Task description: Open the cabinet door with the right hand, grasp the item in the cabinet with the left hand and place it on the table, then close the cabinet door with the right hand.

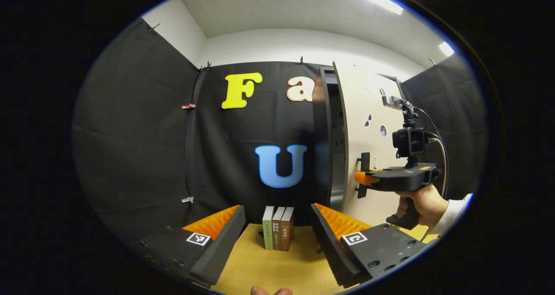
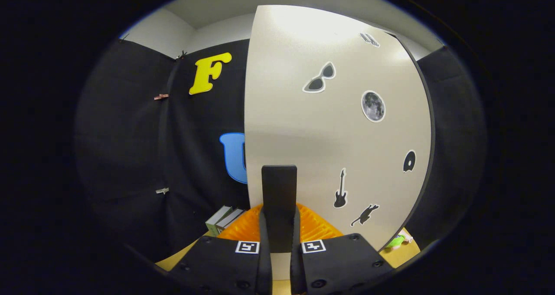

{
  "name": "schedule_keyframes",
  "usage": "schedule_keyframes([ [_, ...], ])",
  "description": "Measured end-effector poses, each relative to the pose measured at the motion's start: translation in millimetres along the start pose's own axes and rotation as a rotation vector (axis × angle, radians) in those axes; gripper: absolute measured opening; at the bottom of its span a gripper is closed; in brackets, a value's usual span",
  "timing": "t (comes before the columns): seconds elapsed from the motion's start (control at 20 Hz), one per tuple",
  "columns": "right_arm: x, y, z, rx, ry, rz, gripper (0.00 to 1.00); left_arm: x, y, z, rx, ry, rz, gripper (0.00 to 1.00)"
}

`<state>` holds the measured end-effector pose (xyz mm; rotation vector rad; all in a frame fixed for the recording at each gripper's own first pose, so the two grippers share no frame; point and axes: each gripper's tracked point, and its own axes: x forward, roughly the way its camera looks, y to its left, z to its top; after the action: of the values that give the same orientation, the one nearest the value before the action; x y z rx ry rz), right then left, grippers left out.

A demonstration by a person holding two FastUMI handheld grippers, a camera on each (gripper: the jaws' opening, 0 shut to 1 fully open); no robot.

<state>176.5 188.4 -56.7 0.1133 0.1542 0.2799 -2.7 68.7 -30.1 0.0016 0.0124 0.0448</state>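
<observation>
The cabinet door (image 2: 329, 147) is cream with dark stickers and carries an upright black handle (image 2: 279, 186). My right gripper (image 2: 279, 214) is shut on that handle, one finger on each side. In the left gripper view a hand holds the right gripper (image 1: 365, 178) at the handle (image 1: 363, 165). There the door (image 1: 368, 113) stands slightly ajar from the black cabinet body (image 1: 320, 134), with a dark gap between them. The inside of the cabinet is hidden. My left gripper (image 1: 277, 209) is open above the table, holding nothing.
Three upright books (image 1: 278, 227) stand on the yellow table (image 1: 260, 269) by the black cloth wall, left of the cabinet, and show again as books (image 2: 223, 219). A small green object (image 2: 396, 241) lies low beside the door's right corner.
</observation>
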Motion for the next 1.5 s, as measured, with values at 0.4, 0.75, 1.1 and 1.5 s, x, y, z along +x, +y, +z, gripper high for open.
schedule_keyframes([
  [0.4, -78, -31, 3, 0.0, 0.001, 0.039, 0.2, -22, -20, 0, 0.014, 0.005, -0.008, 0.94],
  [0.75, -136, -72, 4, 0.02, -0.008, 0.021, 0.2, -30, -24, 3, 0.016, -0.002, -0.007, 0.94],
  [1.1, -180, -112, 7, -0.011, -0.035, -0.025, 0.2, -29, -38, 4, 0.004, -0.006, -0.038, 0.94],
  [1.5, -213, -160, 14, -0.075, -0.04, -0.188, 0.18, -18, -53, 6, -0.007, -0.014, -0.079, 0.94],
])
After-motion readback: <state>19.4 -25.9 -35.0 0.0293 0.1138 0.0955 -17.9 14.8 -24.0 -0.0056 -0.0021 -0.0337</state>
